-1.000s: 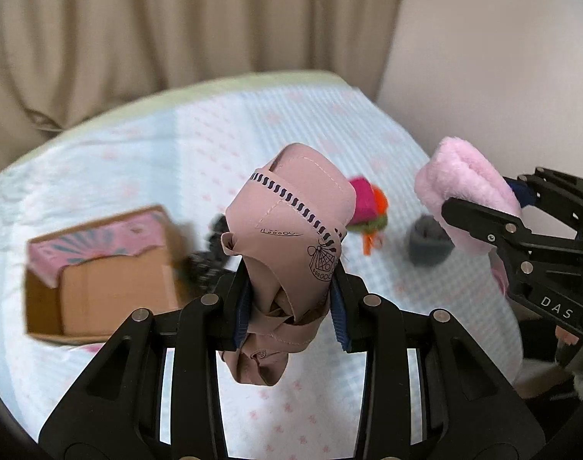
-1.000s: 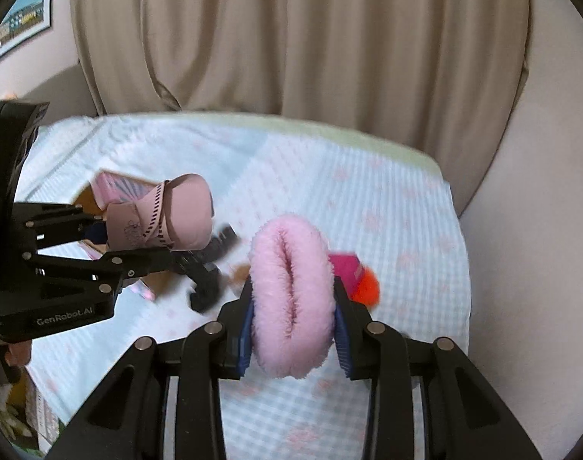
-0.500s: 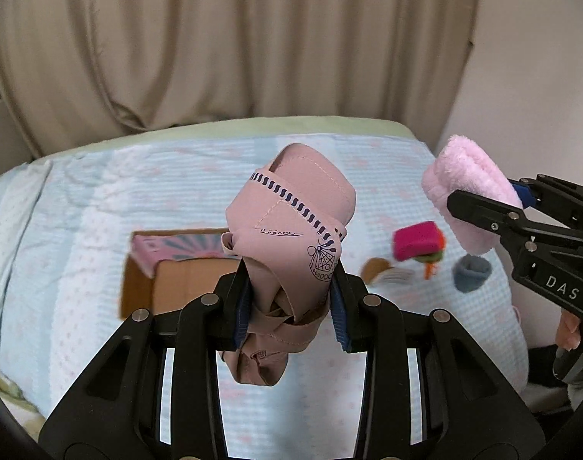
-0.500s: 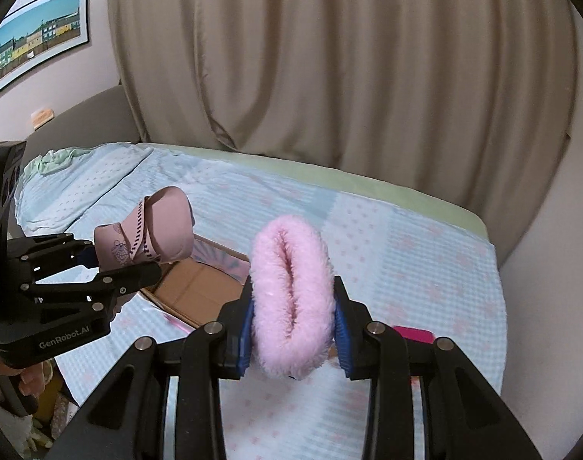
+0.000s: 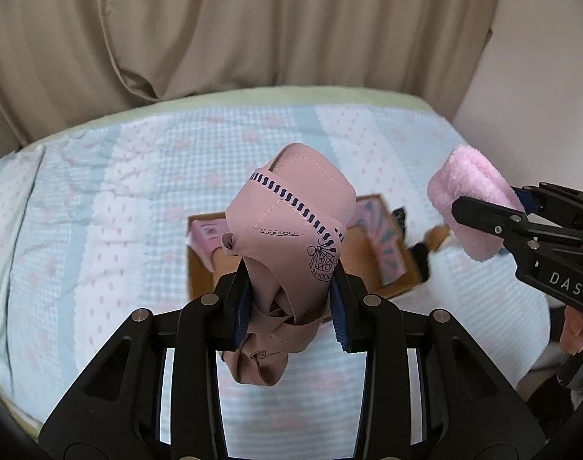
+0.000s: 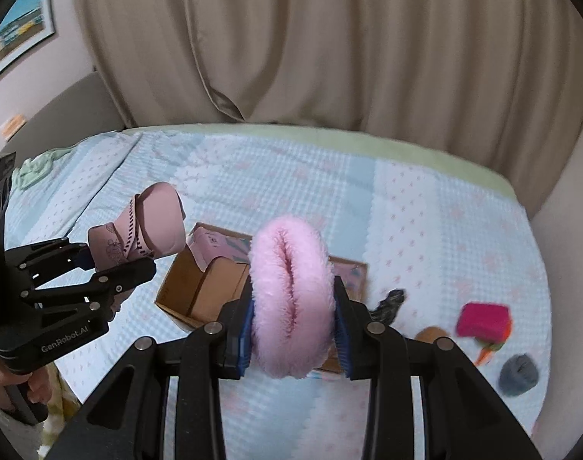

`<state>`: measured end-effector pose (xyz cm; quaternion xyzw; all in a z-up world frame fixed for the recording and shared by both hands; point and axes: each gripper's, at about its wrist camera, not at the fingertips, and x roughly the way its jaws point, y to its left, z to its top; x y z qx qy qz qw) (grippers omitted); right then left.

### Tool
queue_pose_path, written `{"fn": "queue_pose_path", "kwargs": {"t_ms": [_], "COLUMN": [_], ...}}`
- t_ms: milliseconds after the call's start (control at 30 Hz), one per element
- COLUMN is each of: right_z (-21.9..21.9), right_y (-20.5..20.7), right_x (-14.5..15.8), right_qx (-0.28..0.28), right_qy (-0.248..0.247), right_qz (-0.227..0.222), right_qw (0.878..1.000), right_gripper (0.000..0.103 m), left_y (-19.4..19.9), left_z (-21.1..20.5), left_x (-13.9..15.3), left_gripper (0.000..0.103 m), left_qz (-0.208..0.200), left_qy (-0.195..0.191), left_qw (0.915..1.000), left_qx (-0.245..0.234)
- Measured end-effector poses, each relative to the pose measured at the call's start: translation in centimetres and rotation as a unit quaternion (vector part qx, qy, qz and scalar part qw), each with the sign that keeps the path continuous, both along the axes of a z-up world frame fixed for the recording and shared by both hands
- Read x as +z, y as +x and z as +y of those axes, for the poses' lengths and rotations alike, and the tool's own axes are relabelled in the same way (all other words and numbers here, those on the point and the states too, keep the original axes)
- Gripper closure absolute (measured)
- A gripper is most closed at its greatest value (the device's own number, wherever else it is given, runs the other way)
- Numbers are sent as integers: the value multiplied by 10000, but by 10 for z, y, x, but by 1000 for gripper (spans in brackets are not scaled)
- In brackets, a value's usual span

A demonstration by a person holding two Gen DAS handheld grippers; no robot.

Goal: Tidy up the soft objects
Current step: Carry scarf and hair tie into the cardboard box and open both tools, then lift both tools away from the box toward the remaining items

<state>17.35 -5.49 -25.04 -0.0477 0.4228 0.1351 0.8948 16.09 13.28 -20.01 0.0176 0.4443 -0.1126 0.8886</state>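
My left gripper [image 5: 291,306] is shut on a dusty-pink folded cloth with dark printed trim [image 5: 291,222] and holds it above the bed, over an open cardboard box [image 5: 203,276]. My right gripper [image 6: 293,329] is shut on a fluffy pink item [image 6: 291,299], also held in the air in front of the box [image 6: 199,283]. In the left wrist view the right gripper [image 5: 521,222] with the fluffy pink item [image 5: 468,195] is at the right. In the right wrist view the left gripper [image 6: 99,264] with the cloth [image 6: 153,226] is at the left.
The bed has a light blue and white quilt [image 6: 425,207]. To the right of the box lie a dark sock [image 6: 391,299], a brown item [image 6: 429,333], a magenta and orange toy [image 6: 483,318] and a grey rolled item [image 6: 519,373]. Beige curtains [image 5: 253,27] hang behind.
Both grippers have swung left over the bed toward the box, holding their items. The box now sits directly behind the held cloth; the small items have shifted to the right.
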Motion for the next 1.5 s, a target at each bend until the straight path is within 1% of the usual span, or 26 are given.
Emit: {"fn": "queue_pose_path", "kwargs": {"t_ms": [167, 267, 400, 500, 633, 767, 933, 967, 1000, 1033, 1067, 1100, 1133, 1200, 1333, 1500], "right_z": [35, 49, 55, 50, 40, 33, 24, 24, 26, 28, 30, 29, 29, 29, 28, 27], "right_y": [22, 37, 57, 73, 95, 116, 139, 143, 145, 148, 150, 152, 153, 153, 149, 143], "right_x": [-32, -51, -79, -103, -144, -169, -191, -195, -197, -201, -203, -205, -207, -209, -209, -196], "right_qx": [-307, -450, -654, -844, -1046, -1123, -1198, -1172, -1139, -1091, -1061, -1004, -961, -908, -916, -911], "right_qy": [98, 136, 195, 264, 261, 223, 304, 284, 212, 71, 33, 103, 148, 148, 255, 255], "right_qz": [403, 674, 1087, 1399, 1867, 2163, 2448, 2505, 2541, 2586, 2611, 2637, 2675, 2719, 2626, 2483], "right_qw": [9987, 9966, 9917, 9862, 9765, 9696, 9617, 9606, 9602, 9598, 9595, 9593, 9586, 9579, 9602, 9640], "right_gripper": [71, 71, 71, 71, 71, 71, 71, 71, 70, 55, 29, 13, 0, 0, 0, 0], "left_y": [29, 45, 64, 79, 95, 115, 138, 142, 146, 147, 148, 147, 146, 142, 138, 134], "left_z": [33, 39, 41, 39, 29, 19, 8, 5, 3, 0, -2, -5, -6, -6, -3, 0], "left_x": [-31, -52, -82, -103, -133, -164, -190, -196, -201, -205, -208, -212, -215, -214, -217, -208], "left_gripper": [72, 72, 72, 72, 72, 72, 72, 65, 56, 27, 5, 1, 1, 1, 1, 1], "left_qz": [310, 462, 708, 892, 1201, 1530, 1861, 1926, 1993, 2042, 2067, 2123, 2124, 2055, 2128, 2065], "left_qy": [92, 176, 273, 308, 371, 369, 316, 358, 386, 415, 496, 634, 778, 795, 756, 679], "left_qw": [9989, 9972, 9939, 9910, 9859, 9805, 9748, 9733, 9713, 9693, 9679, 9652, 9639, 9645, 9638, 9670], "left_qx": [-329, -562, -795, -948, -1103, -1173, -1187, -1199, -1244, -1306, -1341, -1390, -1408, -1455, -1417, -1329]}}
